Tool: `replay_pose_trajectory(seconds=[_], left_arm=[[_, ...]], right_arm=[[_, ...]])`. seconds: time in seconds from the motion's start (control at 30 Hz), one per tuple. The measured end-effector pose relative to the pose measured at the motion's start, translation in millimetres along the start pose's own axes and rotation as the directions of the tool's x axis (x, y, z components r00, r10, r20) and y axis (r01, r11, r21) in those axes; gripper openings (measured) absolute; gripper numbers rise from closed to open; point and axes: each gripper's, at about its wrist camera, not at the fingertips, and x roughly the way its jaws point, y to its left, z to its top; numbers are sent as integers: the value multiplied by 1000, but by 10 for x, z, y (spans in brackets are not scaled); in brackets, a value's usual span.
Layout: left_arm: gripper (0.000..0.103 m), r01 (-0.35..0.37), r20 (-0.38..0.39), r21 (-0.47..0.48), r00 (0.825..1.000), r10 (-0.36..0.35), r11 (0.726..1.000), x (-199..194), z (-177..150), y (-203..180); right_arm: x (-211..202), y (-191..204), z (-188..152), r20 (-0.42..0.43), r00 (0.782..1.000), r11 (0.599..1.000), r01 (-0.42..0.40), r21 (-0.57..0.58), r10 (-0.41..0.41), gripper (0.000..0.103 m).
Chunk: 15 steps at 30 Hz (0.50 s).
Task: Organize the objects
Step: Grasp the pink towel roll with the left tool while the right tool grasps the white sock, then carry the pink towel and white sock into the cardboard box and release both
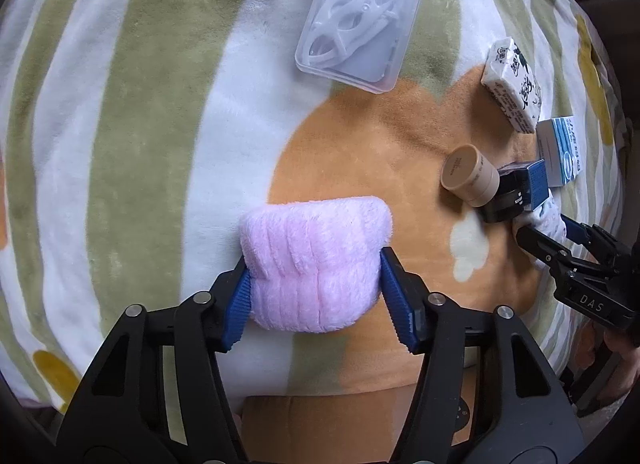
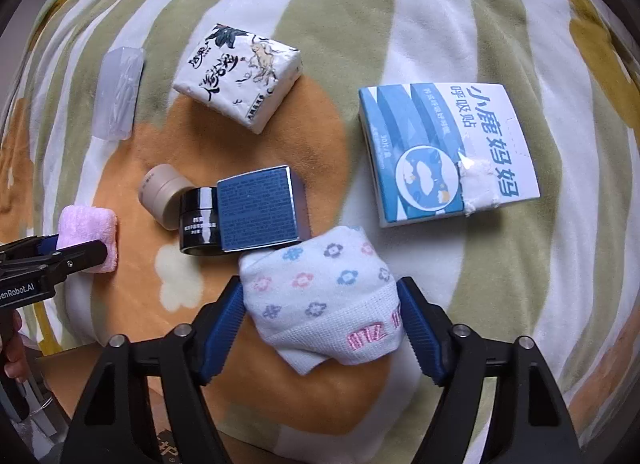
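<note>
Meanwhile, the left gripper (image 1: 316, 284) clamps the pink towel roll (image 1: 316, 260), the right gripper (image 2: 322, 328) the floral sock bundle (image 2: 320, 296), its blue box (image 2: 260, 214) neighbour touching at 11 o'clock.

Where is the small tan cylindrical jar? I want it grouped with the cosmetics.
The small tan cylindrical jar lies on its side on the orange blanket patch, left of centre in the right wrist view, touching the black glossy jar.
</note>
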Motion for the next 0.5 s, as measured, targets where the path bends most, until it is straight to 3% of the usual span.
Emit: replay_pose_trajectory(seconds=[0.13, 0.5], left_arm=[[43, 9, 17, 5, 1000, -9, 1000, -130, -5, -21], [42, 30, 96, 43, 995, -34, 999, -441, -123, -186]], right_arm=[[-72, -73, -123, 0, 1000, 999, -5, 37, 5, 67], [-571, -310, -630, 53, 998, 994, -36, 104, 31, 67]])
